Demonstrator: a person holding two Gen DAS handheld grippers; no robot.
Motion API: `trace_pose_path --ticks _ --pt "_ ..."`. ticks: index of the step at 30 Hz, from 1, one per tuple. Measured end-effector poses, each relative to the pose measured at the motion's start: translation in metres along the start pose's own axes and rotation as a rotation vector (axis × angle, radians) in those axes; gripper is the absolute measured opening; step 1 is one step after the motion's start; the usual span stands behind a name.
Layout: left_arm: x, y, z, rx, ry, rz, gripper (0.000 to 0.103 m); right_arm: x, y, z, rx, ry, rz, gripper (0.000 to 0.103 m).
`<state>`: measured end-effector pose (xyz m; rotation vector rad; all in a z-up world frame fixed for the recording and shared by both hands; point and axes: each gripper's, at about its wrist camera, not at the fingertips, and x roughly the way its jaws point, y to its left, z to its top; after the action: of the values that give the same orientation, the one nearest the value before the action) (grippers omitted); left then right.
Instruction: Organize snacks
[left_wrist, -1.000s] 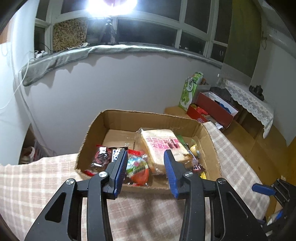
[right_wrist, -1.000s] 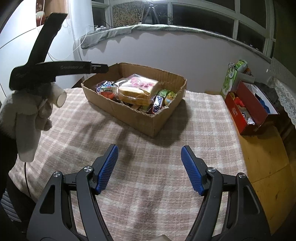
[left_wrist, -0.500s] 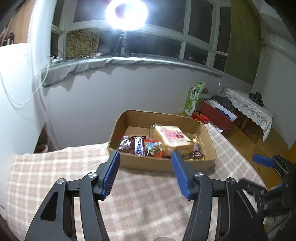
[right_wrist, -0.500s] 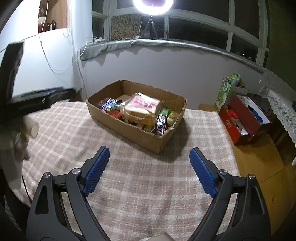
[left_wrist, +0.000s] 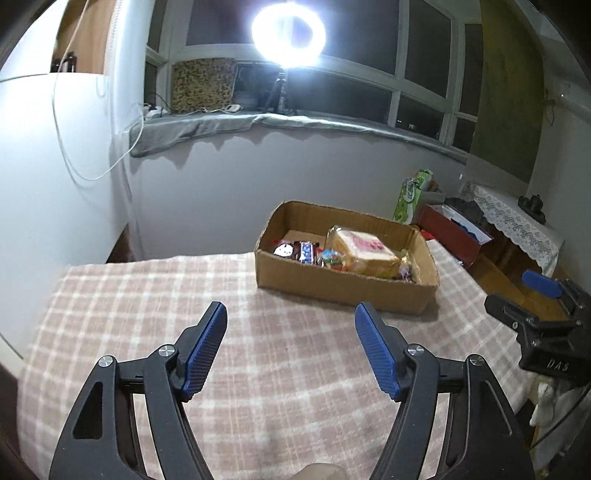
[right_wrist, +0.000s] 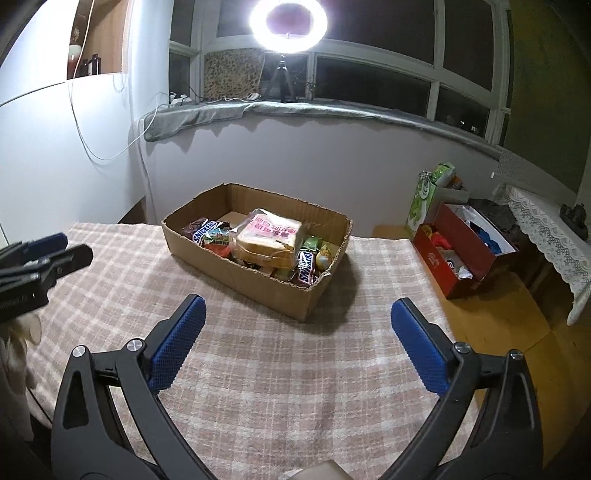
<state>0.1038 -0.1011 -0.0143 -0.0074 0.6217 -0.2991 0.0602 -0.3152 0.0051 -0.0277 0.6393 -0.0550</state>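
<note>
A cardboard box (left_wrist: 343, 286) (right_wrist: 258, 275) sits at the far side of the table with the checked cloth (left_wrist: 277, 369) (right_wrist: 288, 387). It holds a bagged bread loaf (left_wrist: 365, 254) (right_wrist: 271, 242), Snickers bars (right_wrist: 205, 230) and several other small wrapped snacks. My left gripper (left_wrist: 291, 347) is open and empty, well back from the box over the cloth. My right gripper (right_wrist: 295, 339) is open wide and empty, also back from the box. The right gripper shows at the right edge of the left wrist view (left_wrist: 543, 321), and the left gripper at the left edge of the right wrist view (right_wrist: 40, 262).
A red box of items (right_wrist: 465, 251) and a green carton (right_wrist: 428, 199) stand on the floor to the right of the table. A lace-covered side table (right_wrist: 546, 229) is farther right. A ring light (right_wrist: 288, 26) stands on the window sill behind the wall.
Both grippers have pulled back from the box, towards the near side of the table, and both have opened wider. The left gripper was close over the box's front wall a second ago.
</note>
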Motion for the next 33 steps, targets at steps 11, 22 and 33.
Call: trace_pose_path --ticks 11,22,33 --pt "-0.005 -0.002 -0.01 -0.018 0.021 0.024 0.072 -0.004 0.003 -0.004 -0.001 0.001 -0.001 0.102" --pt "-0.011 -0.002 -0.01 -0.038 0.012 0.019 0.072 -0.006 0.005 -0.004 0.001 -0.002 0.001 0.102" --pt "-0.015 -0.005 -0.01 -0.022 -0.013 0.014 0.072 -0.007 0.005 -0.003 -0.005 -0.001 -0.001 0.102"
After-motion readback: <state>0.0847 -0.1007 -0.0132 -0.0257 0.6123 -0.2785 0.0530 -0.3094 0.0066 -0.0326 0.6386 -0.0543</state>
